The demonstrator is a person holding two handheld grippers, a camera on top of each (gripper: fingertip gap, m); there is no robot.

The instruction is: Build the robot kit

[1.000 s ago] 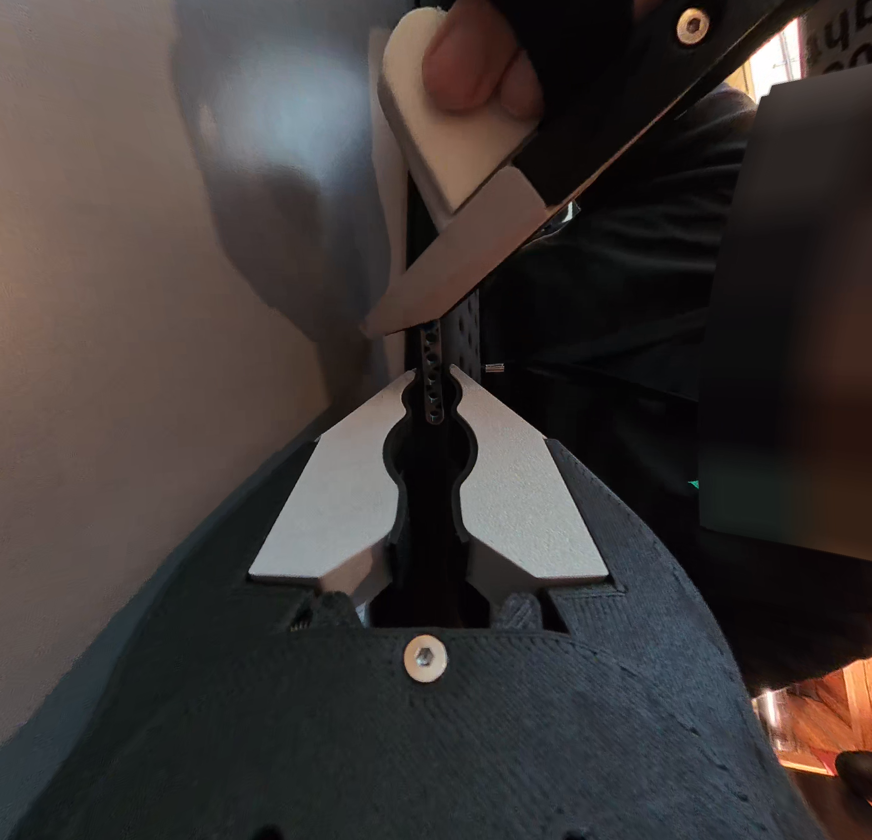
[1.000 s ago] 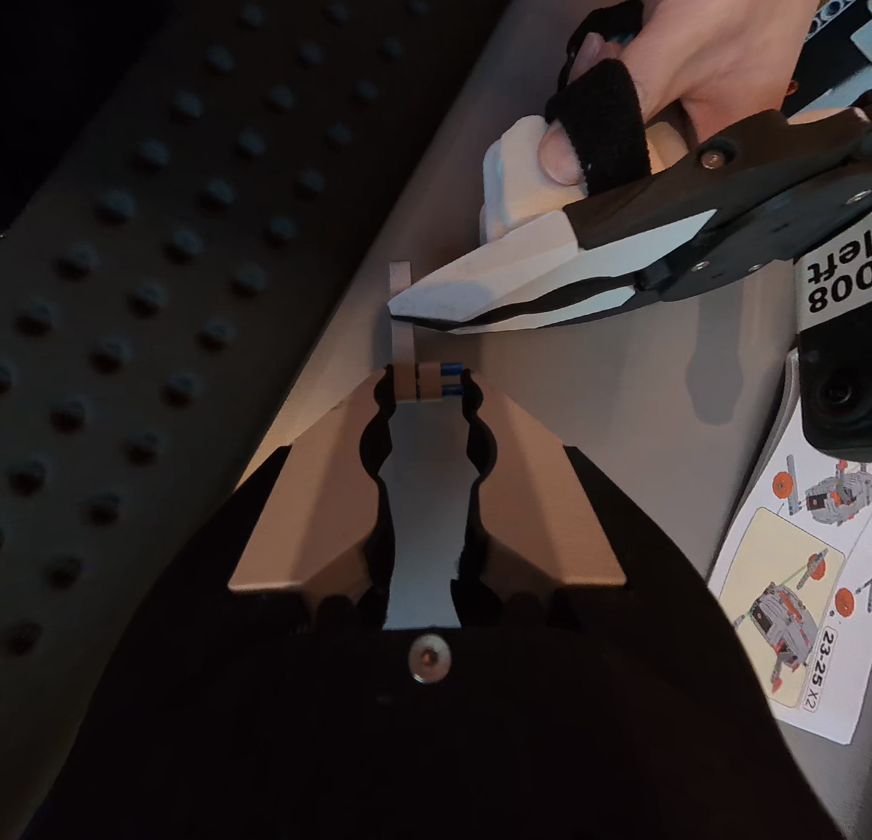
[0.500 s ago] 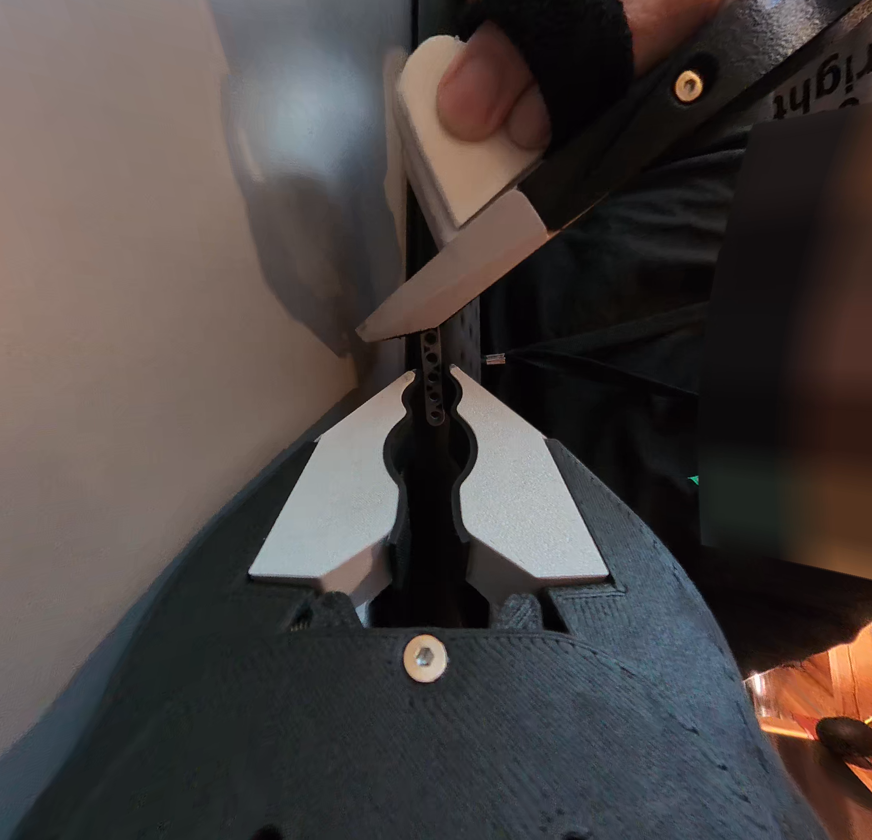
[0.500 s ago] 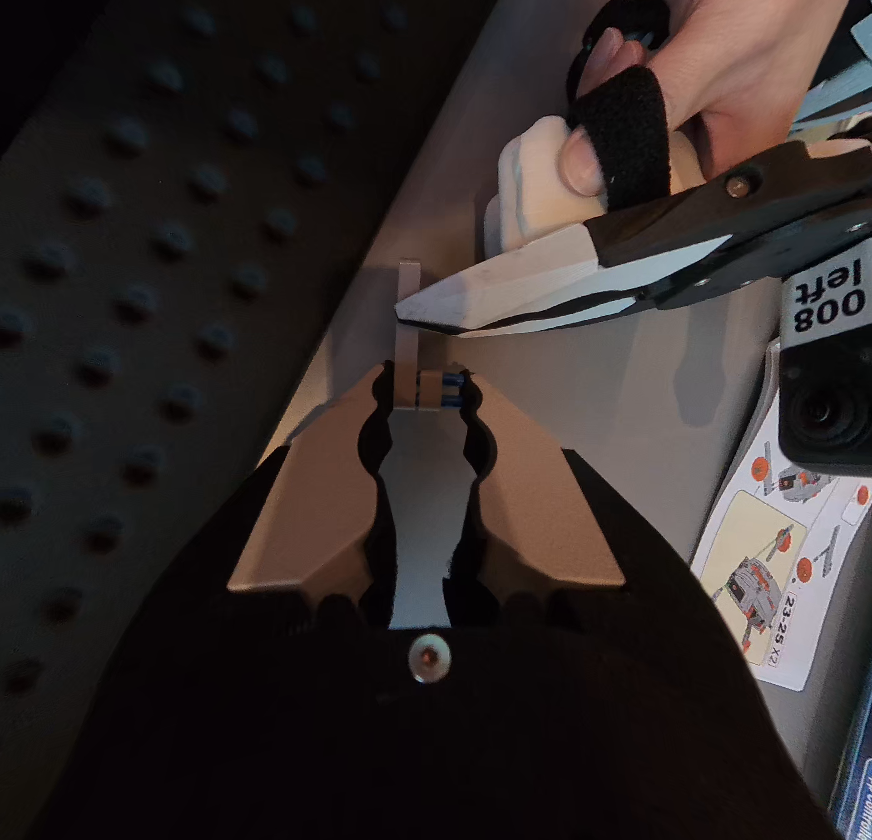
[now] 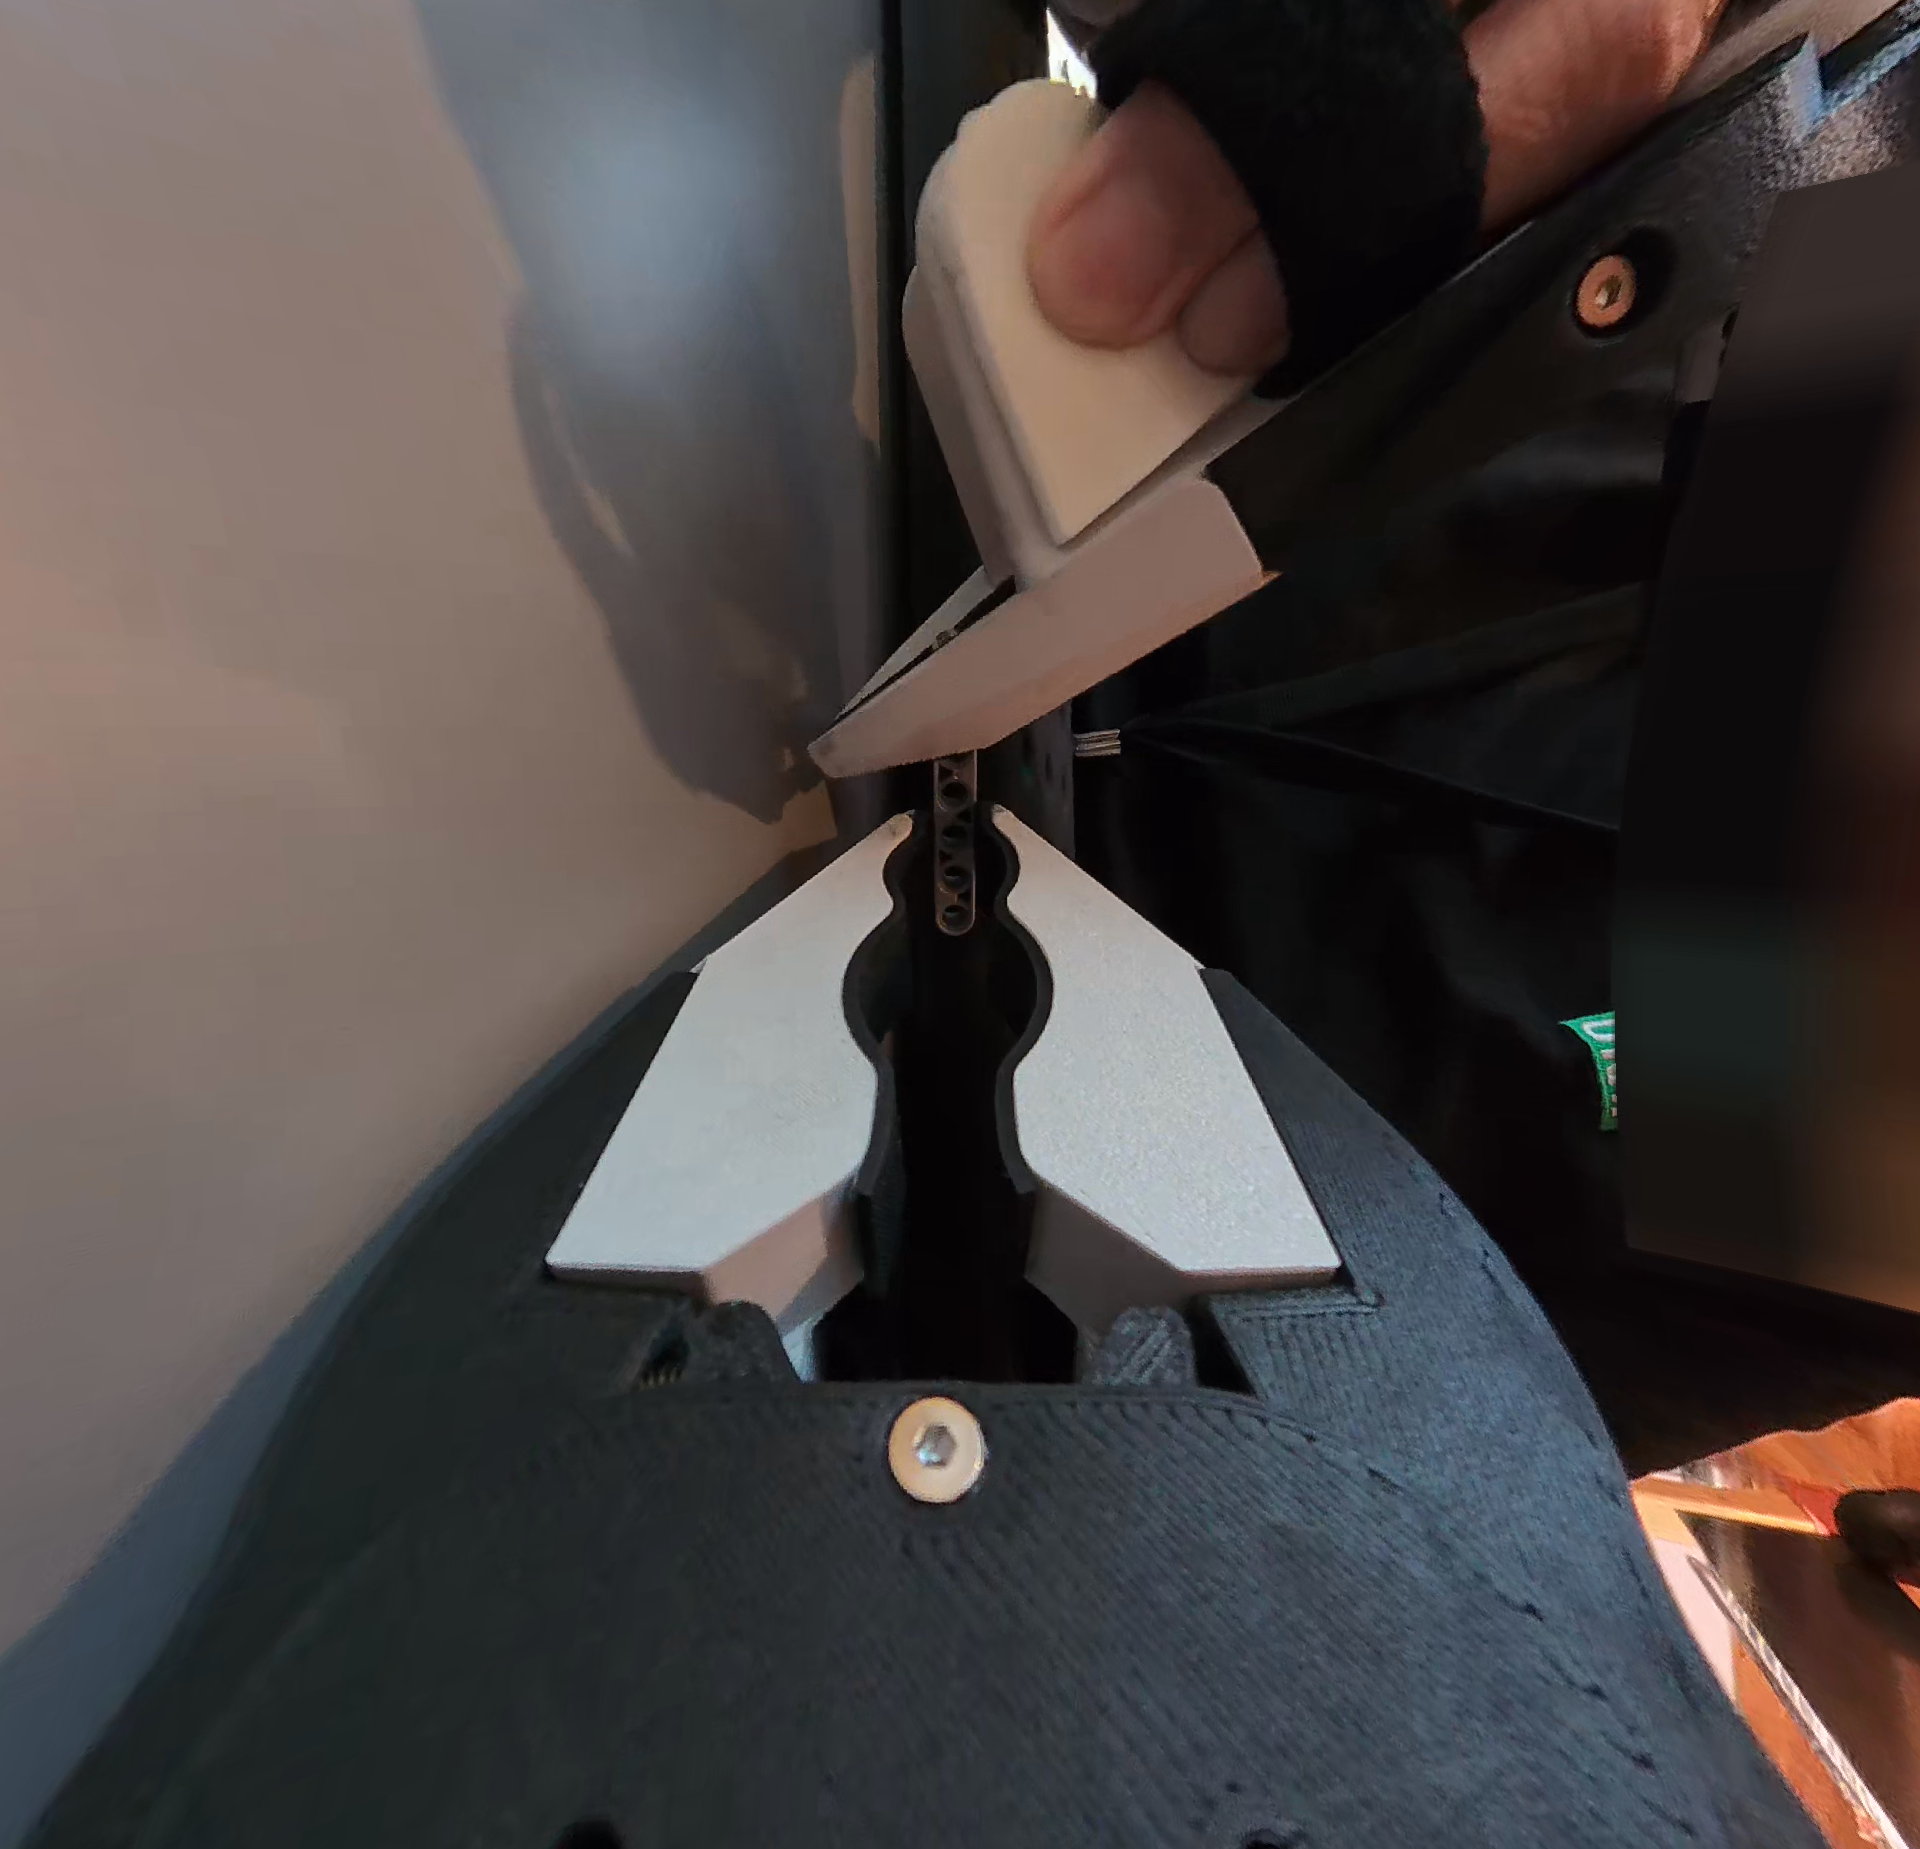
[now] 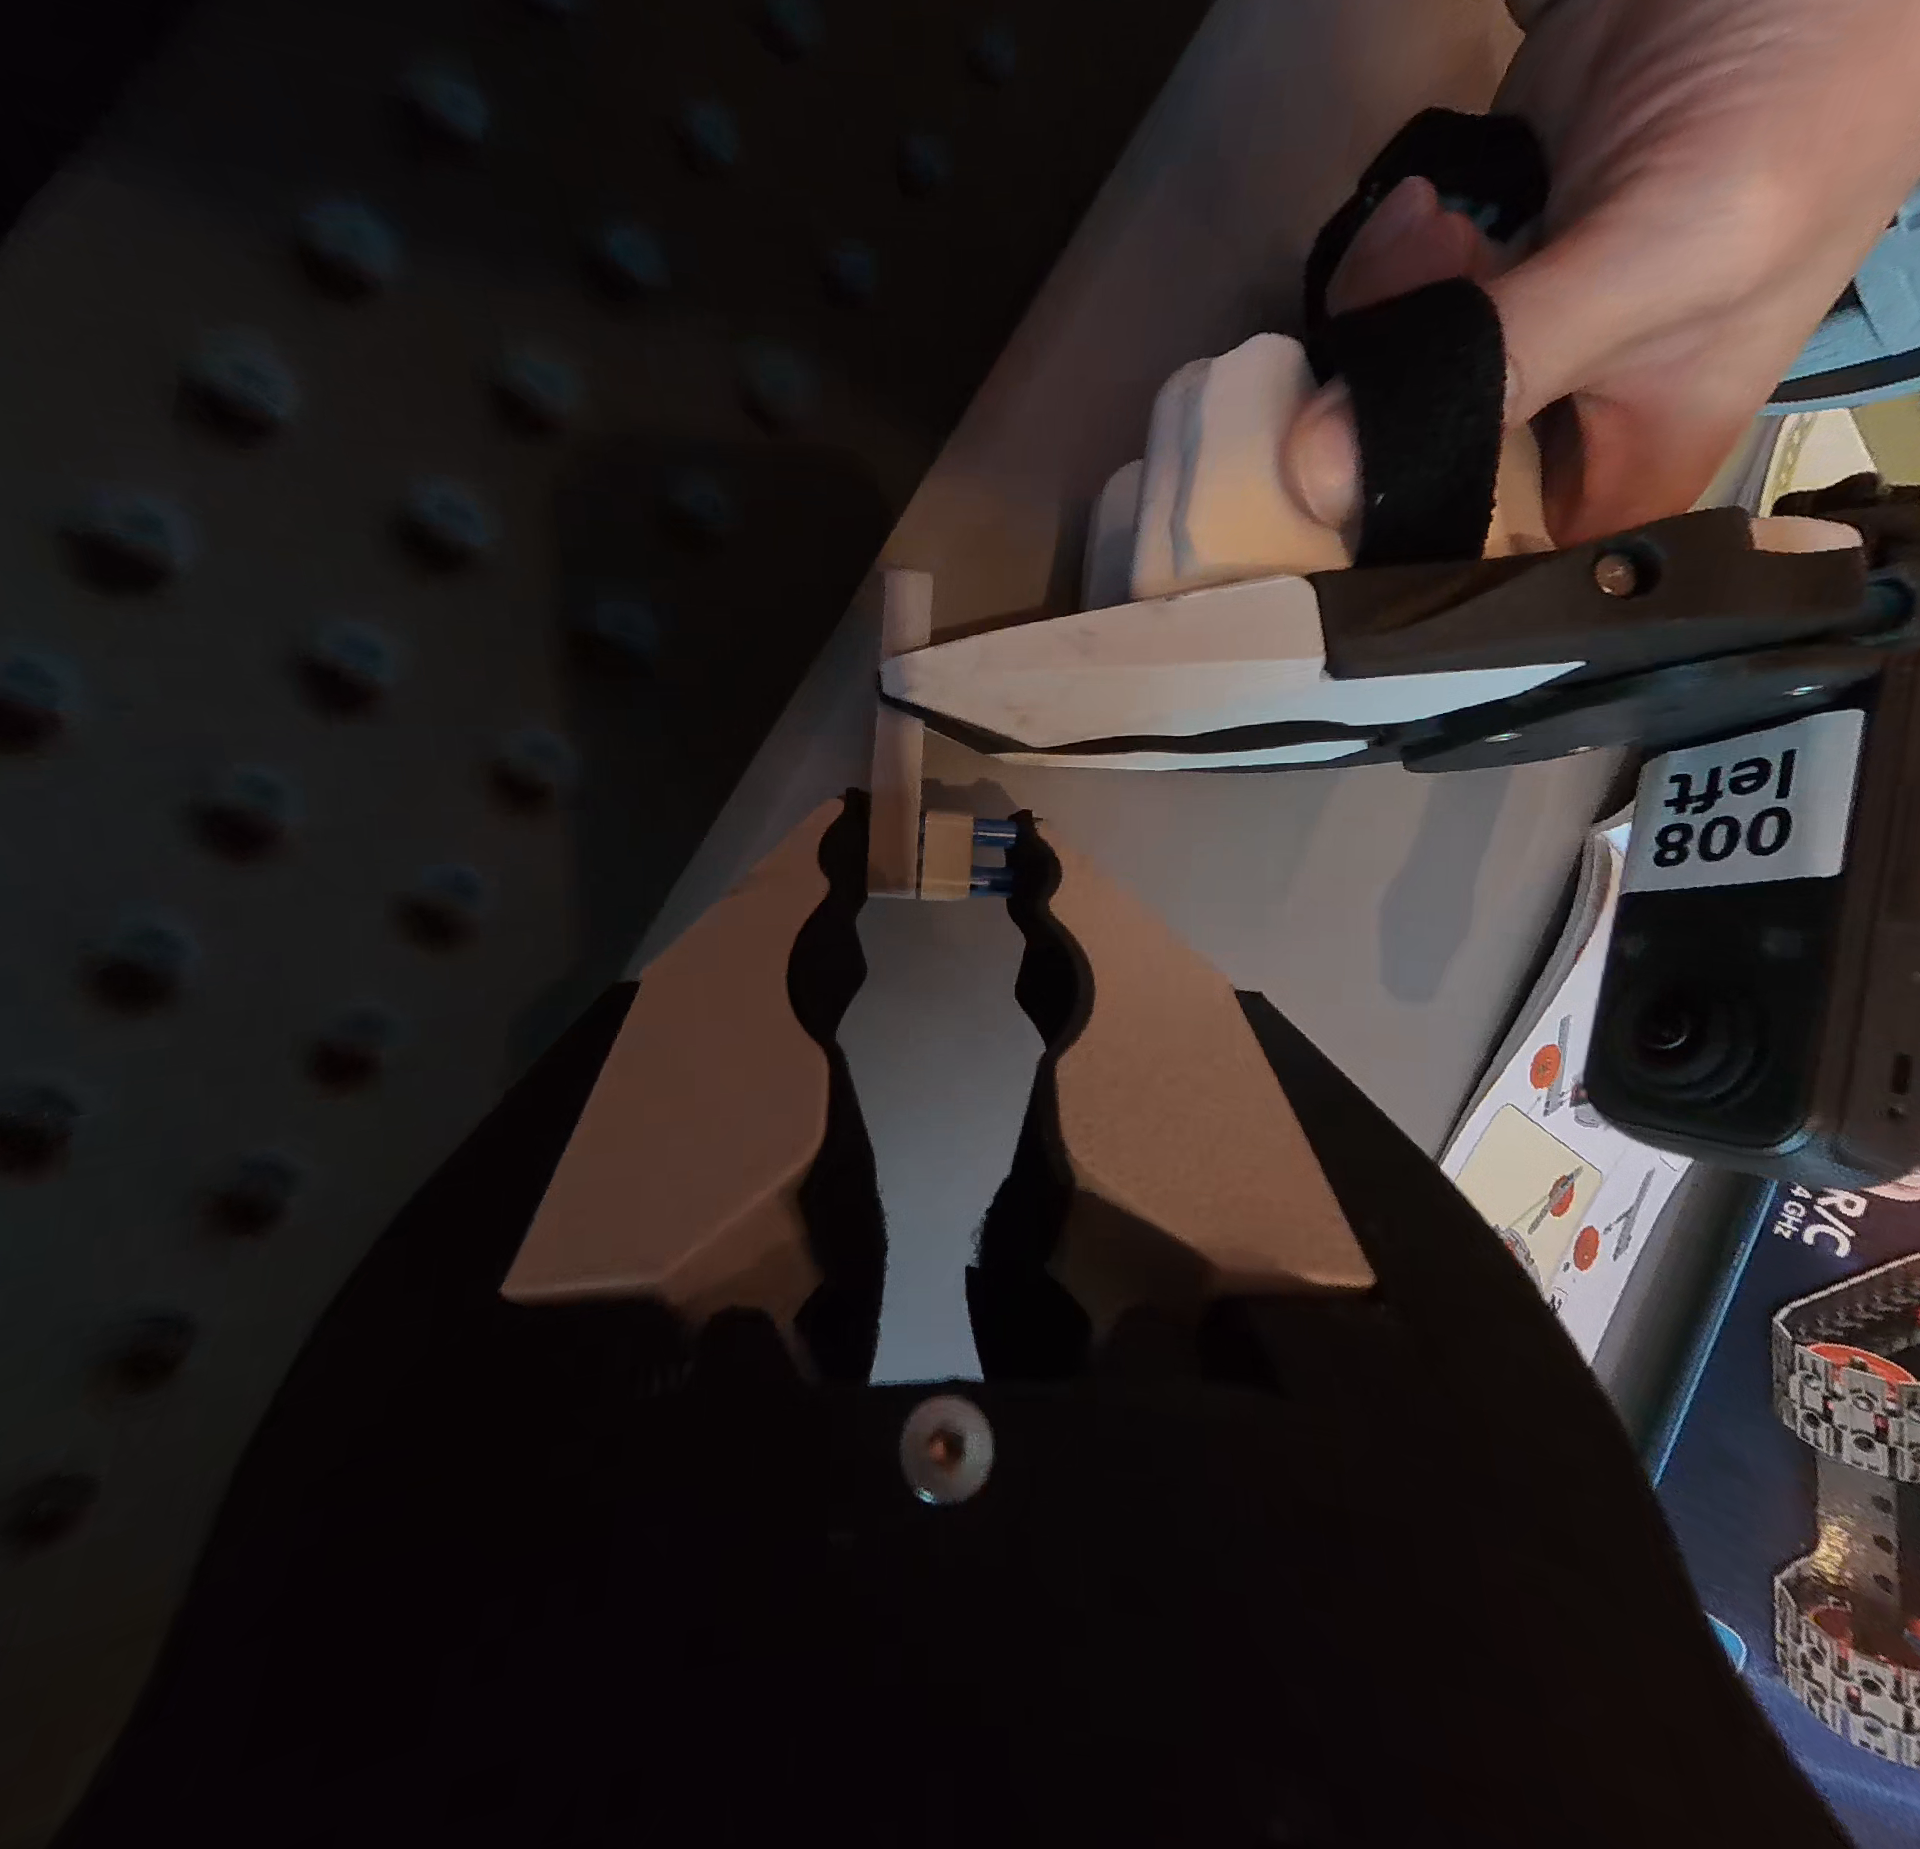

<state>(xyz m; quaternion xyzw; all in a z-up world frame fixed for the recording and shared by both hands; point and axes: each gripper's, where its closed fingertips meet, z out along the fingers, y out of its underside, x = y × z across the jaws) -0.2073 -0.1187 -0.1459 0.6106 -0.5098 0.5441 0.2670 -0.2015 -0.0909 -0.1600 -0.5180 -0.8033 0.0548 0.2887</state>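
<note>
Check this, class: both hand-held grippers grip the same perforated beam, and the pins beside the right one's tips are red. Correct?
Not quite. The pins are blue, as the right wrist view shows. The rest stands: the left hand-held gripper and the right hand-held gripper both grip the perforated beam.

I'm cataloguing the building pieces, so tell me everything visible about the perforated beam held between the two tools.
The perforated beam is a thin, pale plastic-looking strip with a row of round holes. The left tool is shut on its upper part; the right tool clamps its lower end together with a pale block and blue pins. It stands free of the table.
</note>
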